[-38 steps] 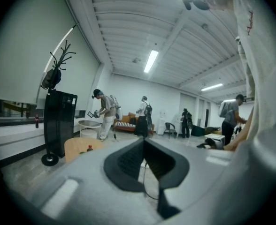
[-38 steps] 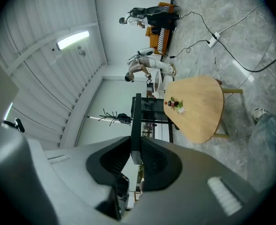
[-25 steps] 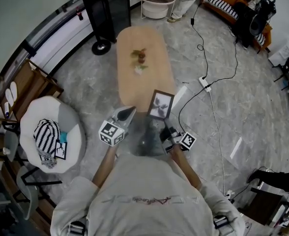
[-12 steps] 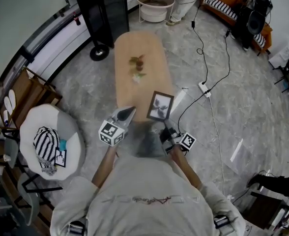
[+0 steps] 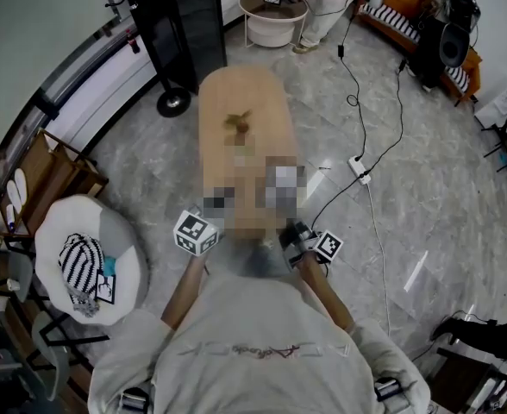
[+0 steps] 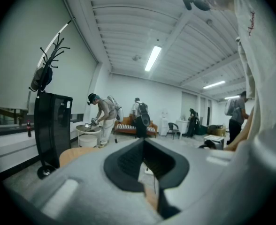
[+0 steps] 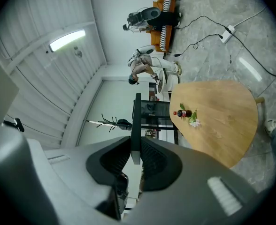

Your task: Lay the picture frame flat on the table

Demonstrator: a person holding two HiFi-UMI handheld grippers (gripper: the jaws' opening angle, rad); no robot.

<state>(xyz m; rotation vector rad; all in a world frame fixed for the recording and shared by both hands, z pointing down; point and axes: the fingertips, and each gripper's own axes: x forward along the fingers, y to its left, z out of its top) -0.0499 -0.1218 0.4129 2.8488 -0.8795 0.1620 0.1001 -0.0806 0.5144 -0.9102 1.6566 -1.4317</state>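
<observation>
The picture frame [image 7: 135, 121] shows edge-on in the right gripper view as a thin dark strip between the two black pads of my right gripper [image 7: 135, 146], which is shut on it. It stands above the near end of the oval wooden table [image 5: 236, 93]. In the head view a mosaic patch hides the frame and both grippers' fingertips. Only the marker cubes of the left gripper [image 5: 195, 233] and the right gripper [image 5: 328, 246] show there. My left gripper [image 6: 142, 142] has its jaw tips together and holds nothing.
A small bottle with flowers [image 7: 187, 115] lies mid-table. A black cabinet [image 5: 180, 24] and a round white side table [image 5: 272, 7] with a person beside it stand beyond the far end. Cables and a power strip [image 5: 358, 169] cross the floor at the right. A white round chair [image 5: 85, 248] is at the left.
The head view has shifted slightly, so the table sits a little higher in it. Both marker cubes stay where they were. The frame, upright before, is now behind a mosaic patch.
</observation>
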